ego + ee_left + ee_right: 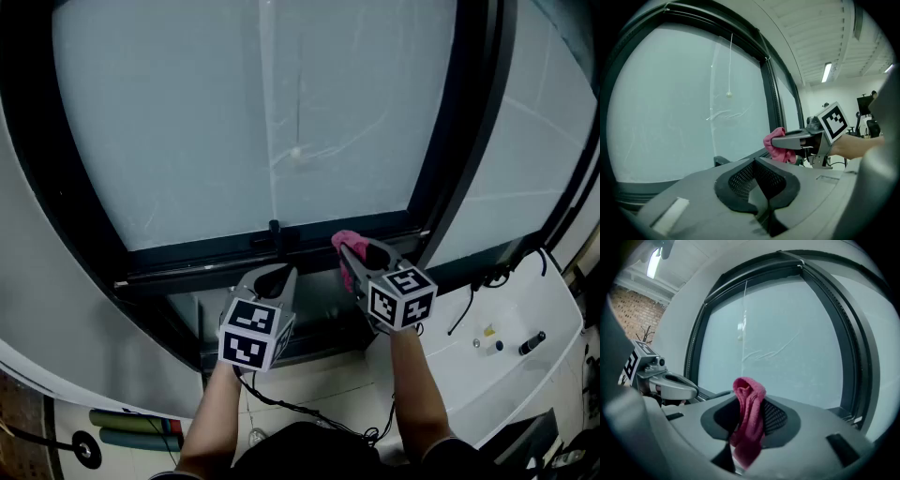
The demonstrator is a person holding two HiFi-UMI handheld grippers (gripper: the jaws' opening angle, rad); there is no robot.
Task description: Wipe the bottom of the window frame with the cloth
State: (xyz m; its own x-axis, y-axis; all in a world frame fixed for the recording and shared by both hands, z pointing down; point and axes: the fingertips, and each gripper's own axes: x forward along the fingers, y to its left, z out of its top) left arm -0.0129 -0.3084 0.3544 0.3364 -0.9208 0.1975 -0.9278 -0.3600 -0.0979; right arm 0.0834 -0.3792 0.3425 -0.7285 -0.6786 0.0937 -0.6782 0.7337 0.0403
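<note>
A white counter (525, 375) carries a black cylinder (532, 343), a small yellow piece (488, 330) and a black cable (460, 312).

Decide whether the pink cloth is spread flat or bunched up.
Bunched up: the pink cloth is a crumpled wad pinched in the right tongs.

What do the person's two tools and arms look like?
The left tool and right tool are grey, tapering shells with black mesh-textured pads inside. Each carries a white cube with black square markers. A thin black cable runs beneath the arms. The forearms are bare, without sleeves.
</note>
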